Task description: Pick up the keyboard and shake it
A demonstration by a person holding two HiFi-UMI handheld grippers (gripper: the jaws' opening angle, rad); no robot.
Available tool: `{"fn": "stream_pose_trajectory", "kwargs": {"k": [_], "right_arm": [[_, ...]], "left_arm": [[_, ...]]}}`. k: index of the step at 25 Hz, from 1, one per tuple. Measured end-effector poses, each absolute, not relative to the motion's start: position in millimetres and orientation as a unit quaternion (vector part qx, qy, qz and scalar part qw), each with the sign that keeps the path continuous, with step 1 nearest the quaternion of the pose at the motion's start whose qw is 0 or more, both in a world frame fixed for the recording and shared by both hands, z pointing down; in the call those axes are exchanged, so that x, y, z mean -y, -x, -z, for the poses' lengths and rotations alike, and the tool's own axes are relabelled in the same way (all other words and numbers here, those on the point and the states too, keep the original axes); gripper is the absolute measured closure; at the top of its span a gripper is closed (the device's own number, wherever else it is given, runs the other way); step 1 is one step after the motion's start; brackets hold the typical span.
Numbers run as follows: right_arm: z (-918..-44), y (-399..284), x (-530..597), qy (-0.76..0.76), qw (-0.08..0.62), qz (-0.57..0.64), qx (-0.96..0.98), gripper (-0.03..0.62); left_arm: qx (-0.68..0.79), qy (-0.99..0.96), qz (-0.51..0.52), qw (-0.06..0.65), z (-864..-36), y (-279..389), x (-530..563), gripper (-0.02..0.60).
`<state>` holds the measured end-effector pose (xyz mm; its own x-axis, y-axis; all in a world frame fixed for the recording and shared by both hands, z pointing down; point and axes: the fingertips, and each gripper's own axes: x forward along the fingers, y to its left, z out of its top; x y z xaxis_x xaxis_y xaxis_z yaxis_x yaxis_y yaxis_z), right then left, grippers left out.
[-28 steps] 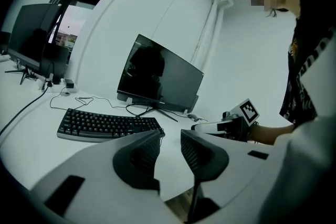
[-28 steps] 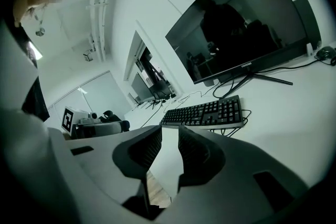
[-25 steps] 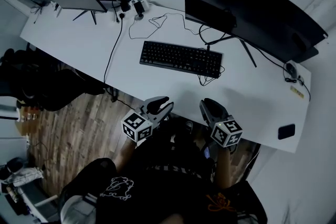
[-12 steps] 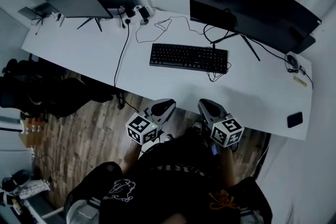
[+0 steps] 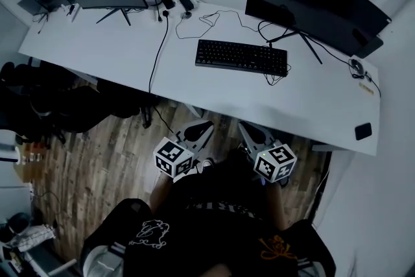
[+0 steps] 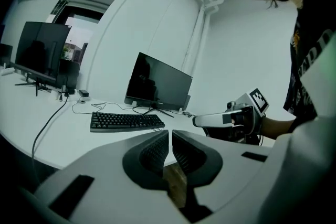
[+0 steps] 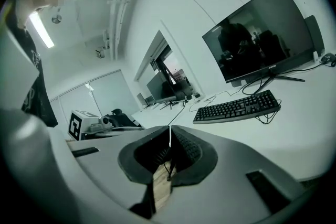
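Holding white marker-cubed left gripper [image 5: 202,128] and right gripper [image 5: 249,133] just off the long white desk's [image 5: 97,48] near edge, jaws just closed together on nothing, presumably since the flat black rectangular keyboard [image 5: 241,56] lies untouched mid-desk, well apart.

No legible text. Keyboard [image 5: 241,57] keycaps too small to read; shirt print [image 5: 148,230] blurred. The left cube [image 5: 172,157] and right cube [image 5: 275,163] show coded squares only (no letters).

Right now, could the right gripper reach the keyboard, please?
Probably not yet: the right gripper hangs shut, short of the desk edge, while the keyboard lies further in. Bare desk lies between, so the way looks free.
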<state>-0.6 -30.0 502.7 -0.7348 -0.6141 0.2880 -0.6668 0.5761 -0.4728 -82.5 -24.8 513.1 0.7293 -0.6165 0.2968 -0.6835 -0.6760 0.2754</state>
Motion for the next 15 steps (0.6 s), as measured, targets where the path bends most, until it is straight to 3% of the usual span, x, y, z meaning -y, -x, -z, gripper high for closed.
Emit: {"fn": "stream_pose_trajectory", "kwargs": {"k": [15], "right_arm": [[-494,37,-14,-0.363,0.046,-0.261,0.893,0.589]], "left_arm": [[0.338,-0.925,-0.068,0.160,-491,106,-17,0.546]]}}
